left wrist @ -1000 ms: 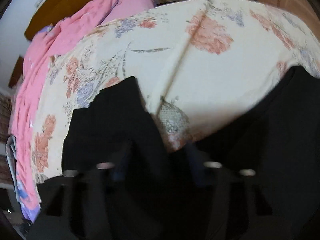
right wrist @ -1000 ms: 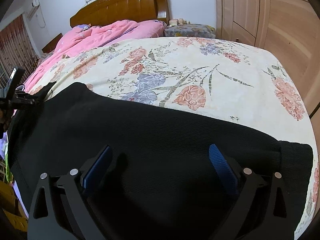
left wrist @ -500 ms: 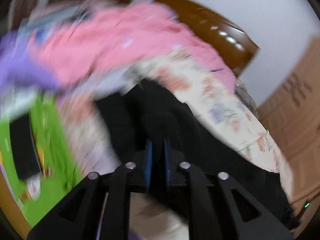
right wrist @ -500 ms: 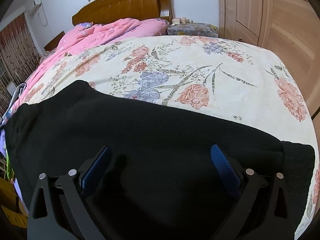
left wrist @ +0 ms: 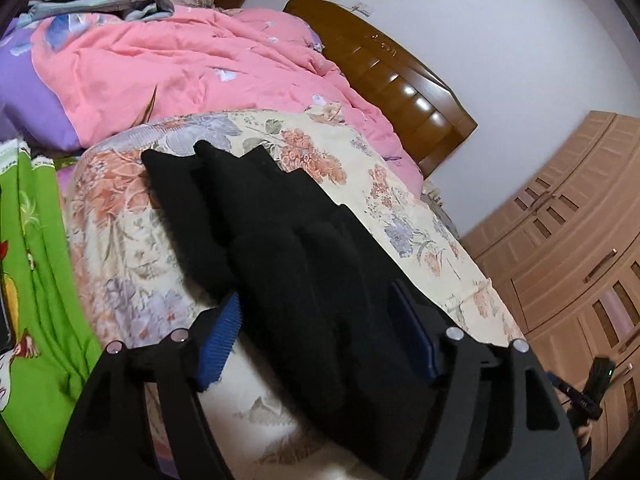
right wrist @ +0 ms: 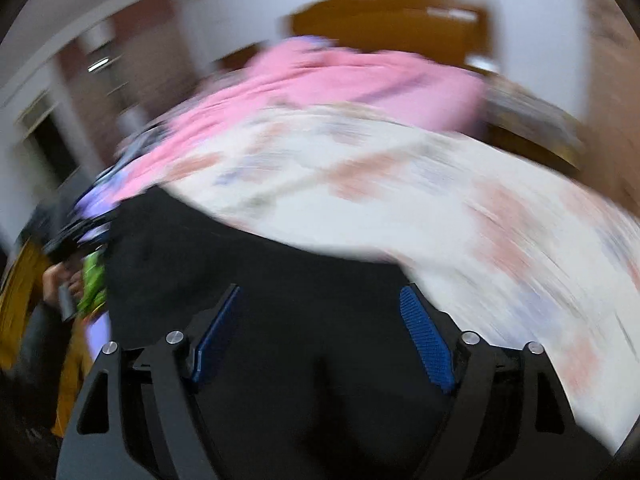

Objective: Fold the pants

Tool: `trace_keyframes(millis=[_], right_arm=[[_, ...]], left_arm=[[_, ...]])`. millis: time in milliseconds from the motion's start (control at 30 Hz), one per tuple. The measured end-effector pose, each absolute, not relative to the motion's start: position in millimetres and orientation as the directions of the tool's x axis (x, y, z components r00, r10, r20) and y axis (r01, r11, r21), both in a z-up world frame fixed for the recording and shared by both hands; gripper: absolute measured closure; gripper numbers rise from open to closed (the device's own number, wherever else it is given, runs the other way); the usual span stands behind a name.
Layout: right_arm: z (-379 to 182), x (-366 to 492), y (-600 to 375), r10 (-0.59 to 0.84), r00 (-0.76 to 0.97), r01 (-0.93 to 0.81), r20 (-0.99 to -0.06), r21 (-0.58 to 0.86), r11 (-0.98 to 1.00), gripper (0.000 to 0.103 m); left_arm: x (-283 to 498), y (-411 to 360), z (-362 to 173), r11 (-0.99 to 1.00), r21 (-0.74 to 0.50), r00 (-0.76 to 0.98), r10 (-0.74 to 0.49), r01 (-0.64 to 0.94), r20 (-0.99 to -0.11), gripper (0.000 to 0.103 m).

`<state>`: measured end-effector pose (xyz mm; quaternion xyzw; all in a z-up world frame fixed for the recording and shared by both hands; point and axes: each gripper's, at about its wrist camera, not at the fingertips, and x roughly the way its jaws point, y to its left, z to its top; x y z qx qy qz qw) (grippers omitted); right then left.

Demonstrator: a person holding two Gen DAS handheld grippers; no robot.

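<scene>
From the left wrist view, the black pants lie stretched across the flowered bedsheet, their two leg ends bunched at the far left near the bed's edge and the rest running back toward the near right. The left gripper hangs over them with its jaws opening; the cloth lies under the gap and the blue pads stand off it, so nothing is gripped. A rumpled pink quilt fills the far side below the wooden headboard, a green printed cloth hangs at the left, and wardrobe doors stand at the right. The right wrist view is badly smeared. The right gripper sits over the dark pants with its jaws closing, pads still apart and clamping nothing.
</scene>
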<state>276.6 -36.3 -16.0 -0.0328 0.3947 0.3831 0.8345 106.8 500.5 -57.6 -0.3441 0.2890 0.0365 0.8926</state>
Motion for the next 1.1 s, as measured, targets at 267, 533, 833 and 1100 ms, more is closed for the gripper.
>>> trace_keyframes(millis=[267, 533, 833, 1100], right_arm=[[-55, 332, 151, 0.659, -0.002, -0.853, -0.752, 0.346, 0.391, 0.041], [-77, 341, 233, 0.588, -0.108, -0.887, -0.802, 0.344, 0.307, 0.063], [-92, 350, 257, 0.537, -0.143, -0.871, -0.831, 0.364, 0.33, 0.07], [-79, 328, 258, 0.539, -0.027, -0.93, -0.842, 0.219, 0.294, 0.092]], left_arm=[[108, 500, -49, 0.786, -0.563, 0.811, -0.142, -0.256, -0.568, 0.026], [85, 520, -34, 0.782, -0.567, 0.863, -0.077, -0.259, -0.499, 0.022], [129, 540, -61, 0.749, -0.593, 0.83, -0.107, -0.295, -0.548, 0.021], [129, 542, -65, 0.764, -0.561, 0.82, -0.074, -0.32, -0.568, 0.085]])
